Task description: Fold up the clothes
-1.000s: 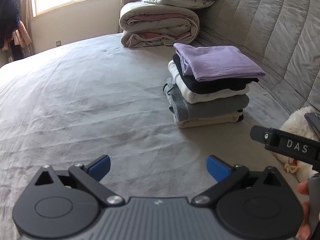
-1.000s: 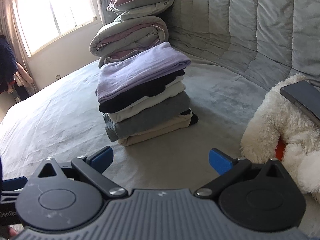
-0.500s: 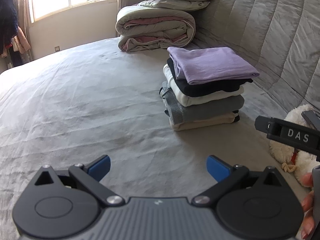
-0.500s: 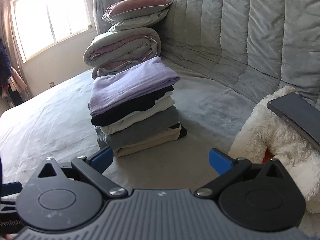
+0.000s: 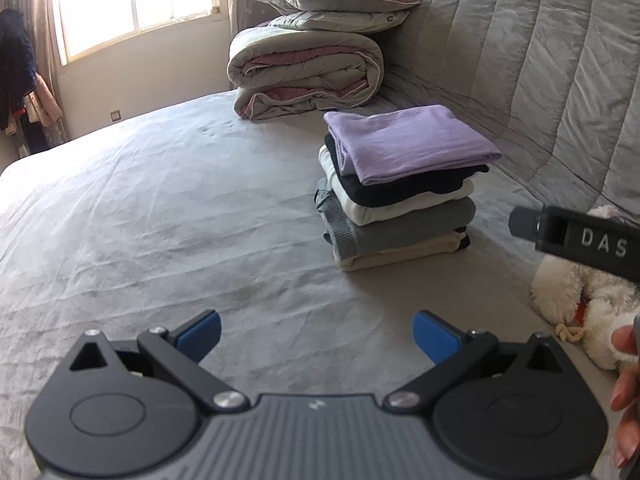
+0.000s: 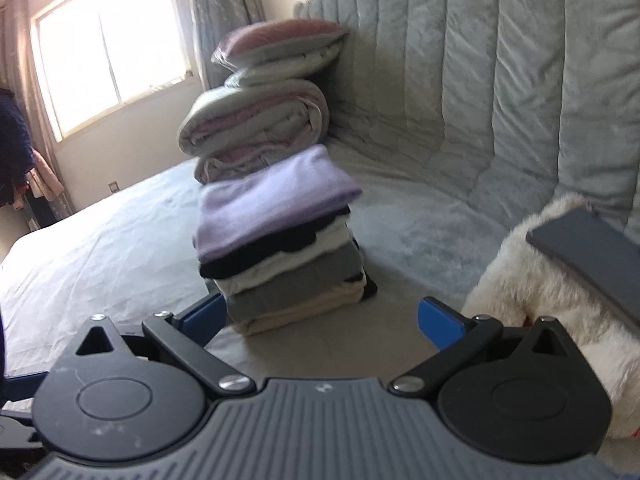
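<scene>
A stack of folded clothes sits on the grey bed, with a lilac garment on top, then black, white, grey and beige layers. In the right wrist view the same stack stands just ahead, its lilac top blurred. My left gripper is open over bare sheet, well short of the stack, holding nothing. My right gripper is open too, empty, with the stack's base just beyond its left finger.
A rolled duvet with two pillows lies behind the stack against the quilted headboard. A white plush toy with a dark phone on it lies right. A hand shows at the right edge.
Both grippers have pulled back and tilted up from the stack, staying open. The right wrist view is moving and blurred. The stack has not moved.
</scene>
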`<state>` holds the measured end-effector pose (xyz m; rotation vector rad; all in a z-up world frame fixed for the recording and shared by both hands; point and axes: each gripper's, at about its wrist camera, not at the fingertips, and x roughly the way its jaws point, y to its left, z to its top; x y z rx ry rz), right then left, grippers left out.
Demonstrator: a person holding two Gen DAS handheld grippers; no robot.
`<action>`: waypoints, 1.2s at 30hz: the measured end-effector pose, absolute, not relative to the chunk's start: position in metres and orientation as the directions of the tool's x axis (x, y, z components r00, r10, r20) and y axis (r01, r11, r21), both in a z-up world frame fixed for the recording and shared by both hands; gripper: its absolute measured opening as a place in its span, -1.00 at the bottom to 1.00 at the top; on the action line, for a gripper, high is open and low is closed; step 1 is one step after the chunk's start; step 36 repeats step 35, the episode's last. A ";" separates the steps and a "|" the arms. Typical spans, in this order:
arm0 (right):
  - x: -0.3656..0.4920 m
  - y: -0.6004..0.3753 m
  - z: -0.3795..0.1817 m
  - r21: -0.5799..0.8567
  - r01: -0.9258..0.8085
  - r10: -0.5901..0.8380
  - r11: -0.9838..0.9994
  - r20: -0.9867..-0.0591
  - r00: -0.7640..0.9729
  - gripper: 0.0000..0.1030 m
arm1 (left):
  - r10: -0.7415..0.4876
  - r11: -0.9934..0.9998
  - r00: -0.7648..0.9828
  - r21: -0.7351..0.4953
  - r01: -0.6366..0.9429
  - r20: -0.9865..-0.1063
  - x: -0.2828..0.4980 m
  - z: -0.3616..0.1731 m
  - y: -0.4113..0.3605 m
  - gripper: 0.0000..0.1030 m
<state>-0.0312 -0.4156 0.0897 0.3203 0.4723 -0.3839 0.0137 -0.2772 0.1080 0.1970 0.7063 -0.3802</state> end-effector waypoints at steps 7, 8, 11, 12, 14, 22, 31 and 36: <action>-0.038 -0.407 0.107 0.183 0.420 -0.297 0.889 -0.468 0.832 1.00 | -0.297 0.913 0.669 0.003 0.408 -0.681 0.002 0.122 -0.263 0.99; -0.039 -0.403 0.111 0.171 0.428 -0.309 0.888 -0.468 0.828 1.00 | -0.297 0.913 0.668 0.003 0.408 -0.683 0.000 0.125 -0.260 0.99; -0.048 -0.391 0.124 0.154 0.432 -0.321 0.889 -0.462 0.827 1.00 | -0.288 0.919 0.673 0.002 0.395 -0.681 -0.007 0.133 -0.248 0.99; -0.052 -0.387 0.129 0.155 0.434 -0.323 0.888 -0.462 0.826 1.00 | -0.287 0.921 0.674 -0.003 0.390 -0.681 -0.010 0.136 -0.244 0.99; -0.062 -0.379 0.134 0.157 0.434 -0.321 0.887 -0.465 0.825 1.00 | -0.299 0.920 0.669 -0.019 0.391 -0.681 -0.017 0.142 -0.235 0.99; -0.104 -0.353 0.146 0.167 0.442 -0.323 0.881 -0.469 0.822 1.00 | -0.337 0.908 0.666 -0.043 0.416 -0.665 -0.055 0.162 -0.204 0.99; -0.123 -0.323 0.152 0.150 0.416 -0.310 0.897 -0.458 0.833 1.00 | -0.338 0.911 0.679 -0.046 0.410 -0.651 -0.084 0.168 -0.175 0.99; -0.122 -0.311 0.151 0.142 0.393 -0.293 0.908 -0.453 0.842 1.00 | -0.330 0.916 0.688 -0.043 0.399 -0.647 -0.090 0.167 -0.162 0.99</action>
